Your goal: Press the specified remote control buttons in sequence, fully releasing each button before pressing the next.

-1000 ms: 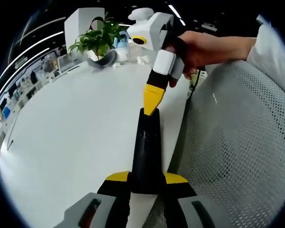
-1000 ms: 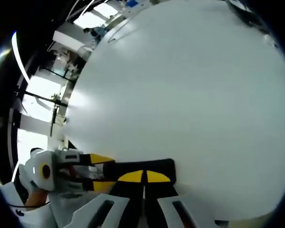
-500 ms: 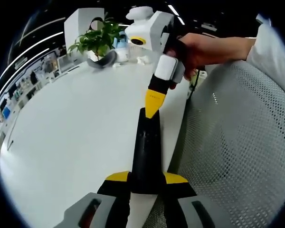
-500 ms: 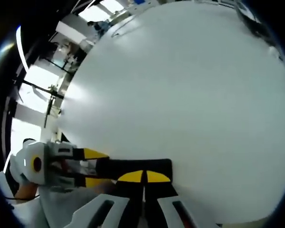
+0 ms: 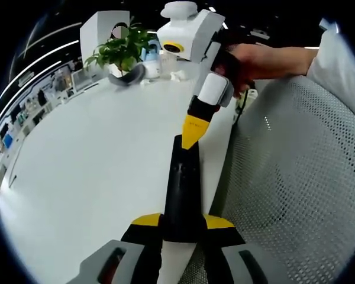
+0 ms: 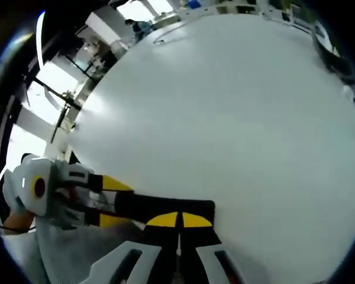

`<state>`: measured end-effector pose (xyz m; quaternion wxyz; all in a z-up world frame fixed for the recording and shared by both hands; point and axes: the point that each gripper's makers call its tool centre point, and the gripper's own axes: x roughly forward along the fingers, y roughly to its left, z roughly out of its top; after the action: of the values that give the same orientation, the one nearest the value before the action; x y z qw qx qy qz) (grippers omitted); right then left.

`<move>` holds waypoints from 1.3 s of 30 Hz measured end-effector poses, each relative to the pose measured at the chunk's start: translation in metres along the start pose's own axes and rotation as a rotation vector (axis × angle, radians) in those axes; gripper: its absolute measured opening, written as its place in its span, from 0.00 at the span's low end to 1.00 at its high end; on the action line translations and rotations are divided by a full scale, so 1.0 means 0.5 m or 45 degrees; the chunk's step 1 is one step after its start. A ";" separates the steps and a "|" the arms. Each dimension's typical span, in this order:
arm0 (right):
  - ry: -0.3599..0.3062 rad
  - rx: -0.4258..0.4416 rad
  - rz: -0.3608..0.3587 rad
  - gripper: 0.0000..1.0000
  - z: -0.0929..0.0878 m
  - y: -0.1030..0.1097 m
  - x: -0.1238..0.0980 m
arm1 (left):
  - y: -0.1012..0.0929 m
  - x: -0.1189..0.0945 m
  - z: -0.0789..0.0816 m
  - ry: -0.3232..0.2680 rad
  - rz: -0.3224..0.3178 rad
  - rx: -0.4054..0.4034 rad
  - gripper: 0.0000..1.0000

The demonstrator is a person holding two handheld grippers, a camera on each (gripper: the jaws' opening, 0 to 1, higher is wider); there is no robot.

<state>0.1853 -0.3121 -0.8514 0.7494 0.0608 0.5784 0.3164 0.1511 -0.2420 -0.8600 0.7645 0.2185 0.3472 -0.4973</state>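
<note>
While left claw [image 5: 182, 220] clamps remote [image 5: 181, 189], right claw [image 5: 191, 131] touches its far end.

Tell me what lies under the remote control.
The remote control, clamped in the left hand-held gripper, sits over the white table edge. The strip directly beneath it is covered.

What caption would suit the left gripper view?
Left hand-held gripper clamps a slim black remote control while the right hand-held gripper touches its far end.
</note>
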 end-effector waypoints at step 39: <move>-0.037 -0.063 0.014 0.00 0.019 0.023 0.017 | -0.003 0.003 0.004 -0.015 -0.006 0.016 0.24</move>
<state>0.1903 -0.2956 -0.8503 0.7571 0.0501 0.5592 0.3340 0.1508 -0.2448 -0.8598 0.7638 0.2196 0.3401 -0.5026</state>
